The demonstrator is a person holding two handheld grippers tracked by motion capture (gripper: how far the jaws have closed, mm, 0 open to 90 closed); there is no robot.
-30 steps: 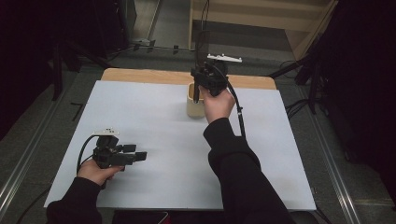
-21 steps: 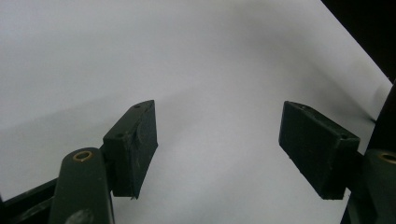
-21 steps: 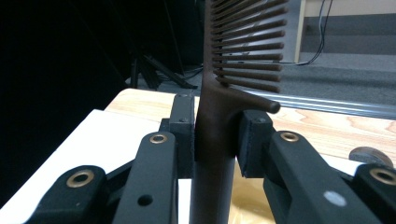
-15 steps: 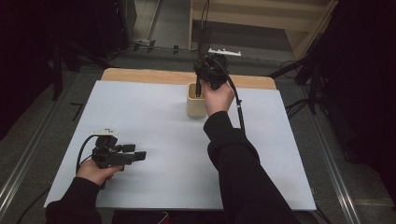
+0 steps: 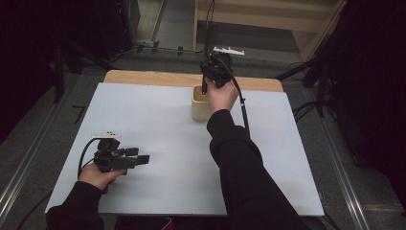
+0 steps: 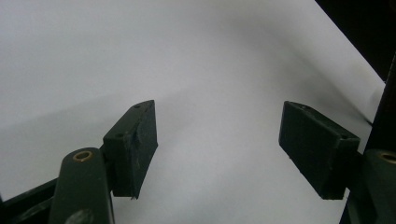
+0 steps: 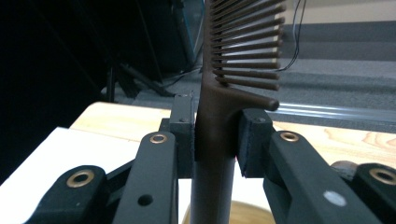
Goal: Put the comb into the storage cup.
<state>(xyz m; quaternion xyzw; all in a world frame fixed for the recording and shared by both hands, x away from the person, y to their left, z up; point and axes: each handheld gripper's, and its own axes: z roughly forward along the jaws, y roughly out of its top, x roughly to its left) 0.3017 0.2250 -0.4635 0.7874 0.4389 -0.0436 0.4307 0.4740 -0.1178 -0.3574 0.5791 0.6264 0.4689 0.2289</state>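
- While I work at it, one table carries a single pale sheet over its top; a strip of bare wood shows along the far edge.
- Two forearms in dark sleeves, both mine, come in from the near side: the left lies low at the near left corner, the right reaches to the far centre.
- Two grippers, one in each of my hands.
- My left gripper lies low over the sheet near the near left corner. In the left gripper view its jaws stand wide apart, with bare sheet between the pads and nothing held.
- My right gripper is raised above the far edge of the table, over the cup. Its jaws are closed onto the comb, one pad on each side of the shaft.
- One cup, a pale wooden-looking cylinder, open at the top, stands upright on the sheet at the far centre, just under my right hand.
- One comb, dark brown, held upright: a round handle runs down toward the mouth of the cup, and a row of long straight teeth juts sideways above the jaws. Whether its lower end is inside the cup, I cannot tell.
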